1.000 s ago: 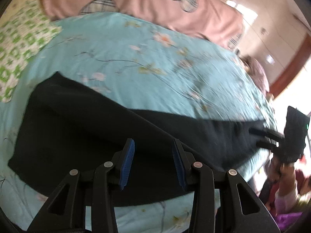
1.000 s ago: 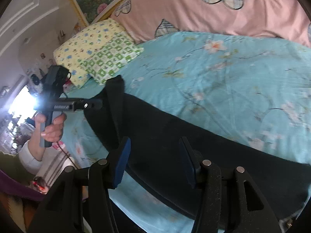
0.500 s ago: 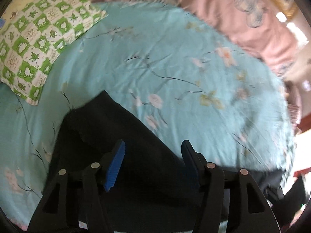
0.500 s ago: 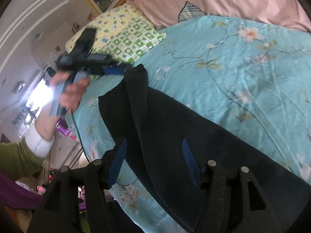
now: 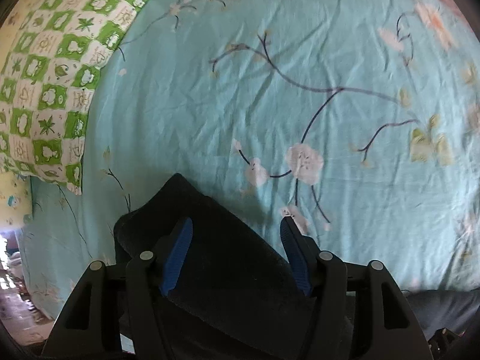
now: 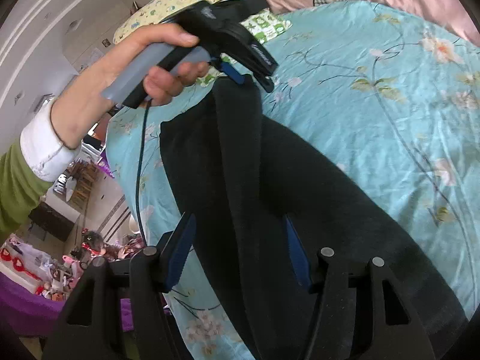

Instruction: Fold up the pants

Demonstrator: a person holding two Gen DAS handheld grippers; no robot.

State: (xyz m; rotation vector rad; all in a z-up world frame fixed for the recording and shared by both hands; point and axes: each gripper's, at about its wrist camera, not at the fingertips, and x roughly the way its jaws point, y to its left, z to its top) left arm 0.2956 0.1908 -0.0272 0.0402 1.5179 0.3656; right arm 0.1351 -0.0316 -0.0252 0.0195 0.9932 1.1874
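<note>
Left wrist view is showing the left hand-held gripper [image 5: 235, 234] pointing steeply down, jaws just closing partway around a raised fold of the black pants [image 5: 216, 240] on the bed [image 5: 210, 105], checked pillow [image 5: 45, 84] beside. Right wrist view is showing the right hand-held gripper [image 6: 237, 228] gaping over the pants, grasping nothing; a hand [image 6: 144, 66] is gripping the left one's handle
</note>
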